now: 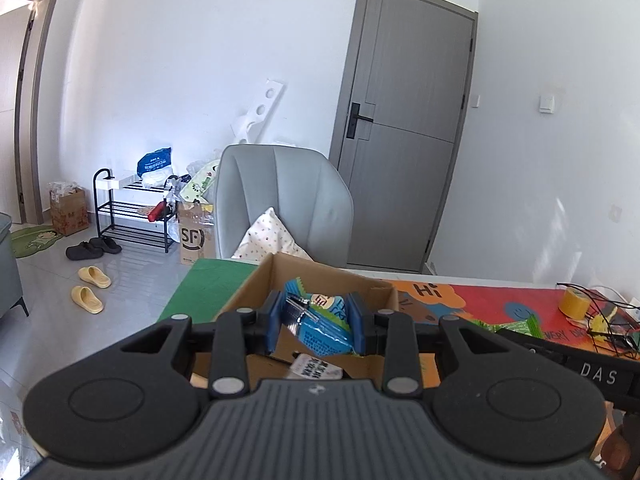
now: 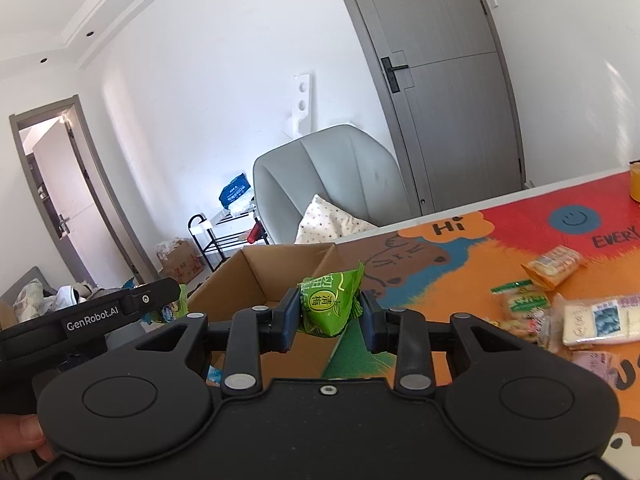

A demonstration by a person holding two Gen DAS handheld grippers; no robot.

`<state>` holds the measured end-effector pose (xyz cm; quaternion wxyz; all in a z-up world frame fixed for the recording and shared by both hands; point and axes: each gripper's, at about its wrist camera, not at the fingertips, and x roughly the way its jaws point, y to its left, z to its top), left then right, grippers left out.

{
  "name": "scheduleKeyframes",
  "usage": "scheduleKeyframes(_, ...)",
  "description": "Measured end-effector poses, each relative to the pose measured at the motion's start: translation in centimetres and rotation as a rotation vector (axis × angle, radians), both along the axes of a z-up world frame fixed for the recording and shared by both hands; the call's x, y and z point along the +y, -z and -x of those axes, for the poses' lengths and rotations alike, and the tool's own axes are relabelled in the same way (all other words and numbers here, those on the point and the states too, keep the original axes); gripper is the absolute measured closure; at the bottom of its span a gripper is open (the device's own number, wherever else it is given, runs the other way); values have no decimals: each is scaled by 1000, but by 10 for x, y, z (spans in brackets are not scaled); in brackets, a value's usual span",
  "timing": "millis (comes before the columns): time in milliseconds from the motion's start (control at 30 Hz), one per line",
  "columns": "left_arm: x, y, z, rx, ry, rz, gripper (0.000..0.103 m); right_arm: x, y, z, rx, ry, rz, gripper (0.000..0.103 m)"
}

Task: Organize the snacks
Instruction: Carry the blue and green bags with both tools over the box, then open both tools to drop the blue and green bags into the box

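The left gripper [image 1: 316, 322] is clenched on a blue crinkled snack packet [image 1: 320, 320], held above the open brown cardboard box [image 1: 256, 280] at the counter's [image 1: 500, 300] left end. The right gripper [image 2: 330, 314] grasps a green foil snack packet [image 2: 328, 304] over the same box. More wrapped snacks [image 2: 556, 264] lie loose toward the counter's right edge.

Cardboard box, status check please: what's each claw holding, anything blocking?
Left gripper shut on blue snack packet, over cardboard box. Right gripper shut on green snack packet, near the box's edge. Nothing blocking; more snacks wait on the mat.
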<state>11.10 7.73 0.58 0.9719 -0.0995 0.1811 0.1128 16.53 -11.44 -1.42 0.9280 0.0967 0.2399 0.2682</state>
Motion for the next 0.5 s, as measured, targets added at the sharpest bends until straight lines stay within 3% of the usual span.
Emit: scheduleKeyframes(500, 38, 13, -26, 38, -26, 57, 70, 53, -7, -21, -9, -50, 30, 71)
